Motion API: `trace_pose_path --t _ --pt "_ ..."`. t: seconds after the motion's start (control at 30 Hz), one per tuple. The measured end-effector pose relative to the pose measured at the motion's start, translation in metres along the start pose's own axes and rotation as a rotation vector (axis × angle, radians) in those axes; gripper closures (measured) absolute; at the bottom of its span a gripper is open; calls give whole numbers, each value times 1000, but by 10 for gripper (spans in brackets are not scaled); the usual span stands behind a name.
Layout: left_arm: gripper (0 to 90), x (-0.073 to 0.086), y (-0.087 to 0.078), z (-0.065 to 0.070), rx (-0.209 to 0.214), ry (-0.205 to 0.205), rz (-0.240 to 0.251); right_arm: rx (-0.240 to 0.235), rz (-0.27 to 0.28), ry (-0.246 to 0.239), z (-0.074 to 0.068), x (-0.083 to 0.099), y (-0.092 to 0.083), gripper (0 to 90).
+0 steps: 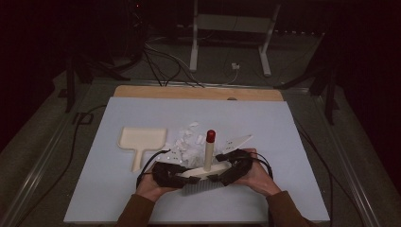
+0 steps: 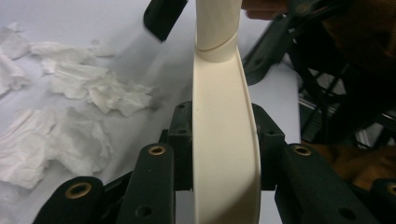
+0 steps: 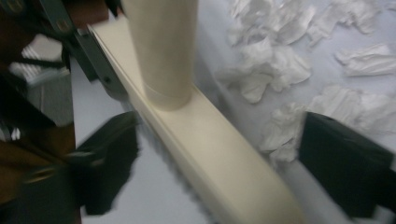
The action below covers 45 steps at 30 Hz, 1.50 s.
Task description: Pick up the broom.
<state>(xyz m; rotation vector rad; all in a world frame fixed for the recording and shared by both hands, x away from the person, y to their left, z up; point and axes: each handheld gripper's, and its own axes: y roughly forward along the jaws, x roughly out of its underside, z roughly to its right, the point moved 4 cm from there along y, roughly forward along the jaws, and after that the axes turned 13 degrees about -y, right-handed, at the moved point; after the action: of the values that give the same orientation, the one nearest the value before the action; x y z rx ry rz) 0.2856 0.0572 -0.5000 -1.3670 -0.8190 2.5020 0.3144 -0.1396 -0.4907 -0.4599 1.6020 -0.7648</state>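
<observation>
Near the table's front edge, left gripper [image 1: 182, 174] clamped on the brush [image 1: 204, 170], right gripper [image 1: 221, 174] jaws apparently spread around it.

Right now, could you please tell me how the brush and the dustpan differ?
The brush stands with its handle upright, while the dustpan lies flat, its handle pointing toward the person. The brush is clamped at its head by the left tool; nothing holds the dustpan. The brush handle has a red tip; the dustpan is plain. Both are cream-coloured and sit beside the paper scraps.
</observation>
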Motion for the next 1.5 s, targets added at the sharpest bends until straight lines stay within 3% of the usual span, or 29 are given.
trace_pose_path --t 0.37,0.43,0.6,0.67,0.83,0.93,1.0,1.23,1.3,1.33,1.37,1.43,1.47,1.5 --pt "694 4 -3 -1 41 36 -7 -142 -2 -85 -8 -2 8 430" --pt "694 4 -3 -1 55 39 -11 -162 -9 -123 -10 -4 6 478" --pt "693 4 -2 0 70 44 -16 -178 -16 -146 -10 -4 5 513" --pt "689 5 -1 0 73 47 -21 -206 -12 -154 -10 -3 4 541" --pt "579 5 2 -1 46 32 -31 -247 -1 -187 -15 -2 2 662" --pt "540 5 2 -1 22 19 -14 -240 6 -181 -15 -2 2 670" --pt "512 2 0 -2 -3 -4 24 -231 15 -174 -15 -3 2 673" --pt "465 1 -19 -4 -50 -28 112 -208 22 -152 -13 -2 -1 674" --pt "395 3 -33 -7 -81 -52 158 -206 27 -147 -13 -1 -2 675" --pt "367 3 -33 -7 -81 -52 158 -204 32 -145 -12 -1 -3 675" --pt "324 6 -41 -8 -129 -62 184 -203 36 -140 -12 -1 -4 675" --pt "219 7 -46 -9 -151 -68 193 -201 48 -134 -12 0 -5 675" --pt "170 12 -54 -11 -209 -76 213 -196 51 -131 -12 -1 -5 675" --pt "136 14 -59 -12 -234 -84 226 -193 53 -121 -12 -1 -6 675"
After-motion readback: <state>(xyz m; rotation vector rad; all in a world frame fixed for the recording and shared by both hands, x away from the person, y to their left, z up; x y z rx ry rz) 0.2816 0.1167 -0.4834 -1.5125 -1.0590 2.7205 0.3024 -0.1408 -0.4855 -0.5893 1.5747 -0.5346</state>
